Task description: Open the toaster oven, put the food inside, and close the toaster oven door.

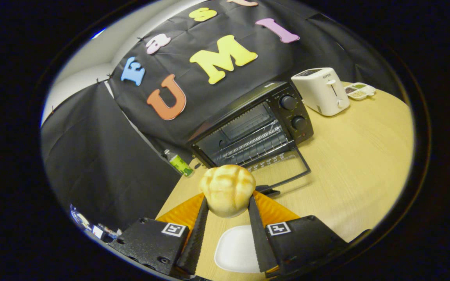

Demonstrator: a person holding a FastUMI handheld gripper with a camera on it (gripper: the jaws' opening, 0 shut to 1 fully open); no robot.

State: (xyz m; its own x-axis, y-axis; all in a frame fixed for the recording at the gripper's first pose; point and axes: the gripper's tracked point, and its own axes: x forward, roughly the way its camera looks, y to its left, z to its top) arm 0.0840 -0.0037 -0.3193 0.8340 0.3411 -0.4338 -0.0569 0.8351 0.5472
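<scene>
You've got the bun (227,190) clamped between both fingers (197,234), gripper (228,207) closed on it w/ pads pressing each side, bun lifted above the table (358,164). Straight ahead, just beyond the bun, the oven (254,127) sits w/ door (283,168) dropped flat open toward you, rack (252,146) visible inside. Below the fingers: white plate (236,249) on an orange mat (184,212). Left of the oven, near the table edge, a small bottle (178,162). Right of the oven, a white toaster (320,91), and beyond it a little divided dish (359,91).
</scene>
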